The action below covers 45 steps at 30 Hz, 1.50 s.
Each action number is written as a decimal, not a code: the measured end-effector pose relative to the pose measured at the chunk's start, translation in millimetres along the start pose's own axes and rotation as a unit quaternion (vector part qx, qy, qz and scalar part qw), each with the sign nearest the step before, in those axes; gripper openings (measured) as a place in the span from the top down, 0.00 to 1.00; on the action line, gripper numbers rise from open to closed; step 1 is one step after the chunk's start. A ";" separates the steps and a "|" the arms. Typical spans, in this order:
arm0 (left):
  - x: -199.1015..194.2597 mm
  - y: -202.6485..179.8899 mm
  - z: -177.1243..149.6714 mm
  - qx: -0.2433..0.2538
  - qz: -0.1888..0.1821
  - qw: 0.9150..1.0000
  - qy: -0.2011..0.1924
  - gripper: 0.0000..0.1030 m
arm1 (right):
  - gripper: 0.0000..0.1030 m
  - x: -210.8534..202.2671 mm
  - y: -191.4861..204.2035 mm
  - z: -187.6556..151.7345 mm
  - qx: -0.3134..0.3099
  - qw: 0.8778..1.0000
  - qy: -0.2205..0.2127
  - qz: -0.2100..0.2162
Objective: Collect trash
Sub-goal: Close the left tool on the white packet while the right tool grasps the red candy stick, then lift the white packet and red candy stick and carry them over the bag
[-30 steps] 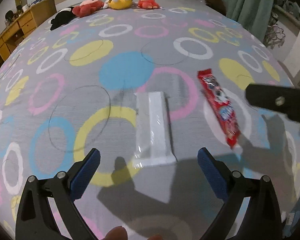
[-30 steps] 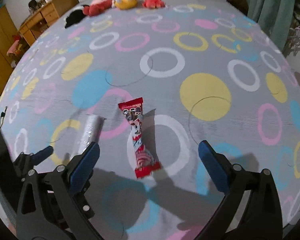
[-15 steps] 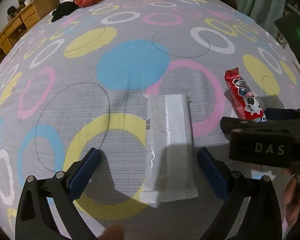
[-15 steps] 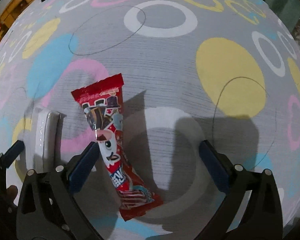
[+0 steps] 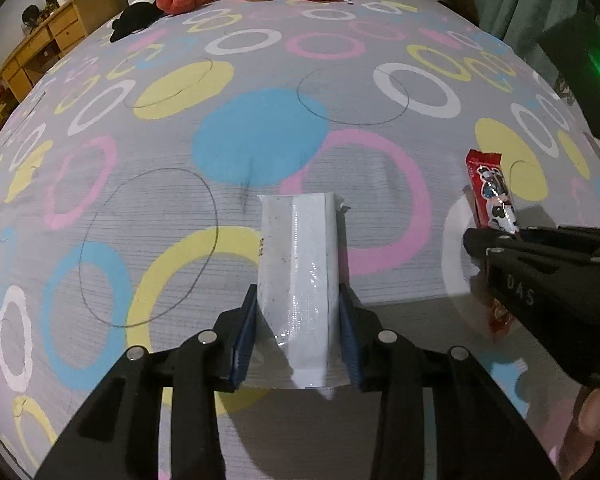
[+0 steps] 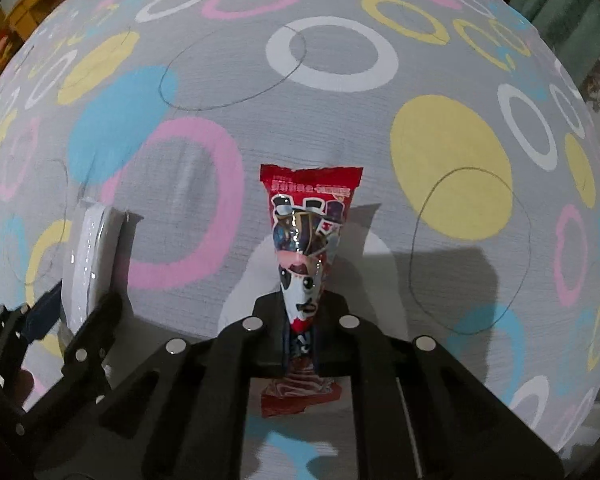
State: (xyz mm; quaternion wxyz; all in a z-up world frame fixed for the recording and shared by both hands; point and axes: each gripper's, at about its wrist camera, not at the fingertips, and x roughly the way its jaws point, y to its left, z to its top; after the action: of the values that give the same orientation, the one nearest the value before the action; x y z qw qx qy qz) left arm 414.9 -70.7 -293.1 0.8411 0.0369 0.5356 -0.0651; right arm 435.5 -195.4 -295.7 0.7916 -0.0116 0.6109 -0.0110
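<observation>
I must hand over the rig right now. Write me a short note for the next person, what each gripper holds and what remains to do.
Left gripper: jaws closing on the white wrapper, pads against its sides.
Right gripper: shut on the red wrapper, pinched near its lower end.
Both wrappers lie on the bedspread, not lifted yet.
Done: both pieces gripped.
Left: lift them and carry them to the trash; no bin is in view.

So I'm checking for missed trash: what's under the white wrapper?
Around the white wrapper, pinched in the left gripper, only the ring-patterned bedspread shows. The patch directly beneath it is covered, so anything there cannot be seen.
</observation>
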 end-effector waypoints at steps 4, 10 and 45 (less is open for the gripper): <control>-3.9 6.3 2.2 -0.010 -0.007 1.000 -0.002 0.64 | 0.93 -2.8 4.1 -1.6 -0.004 1.000 -0.002 -0.011; -10.6 9.3 2.5 -0.009 -0.005 1.000 -0.012 0.64 | 0.93 -7.3 6.7 7.0 0.002 1.000 -0.003 -0.008; -109.7 -4.9 -58.9 0.008 0.002 0.996 -0.084 0.64 | 0.93 -124.0 -15.0 -57.4 0.014 0.997 -0.072 0.022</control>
State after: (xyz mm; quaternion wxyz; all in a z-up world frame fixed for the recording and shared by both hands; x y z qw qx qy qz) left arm 315.6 -60.0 -218.6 0.8828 0.0395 0.4628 -0.0704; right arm 348.5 -206.8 -189.8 0.8336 0.0118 0.5522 -0.0015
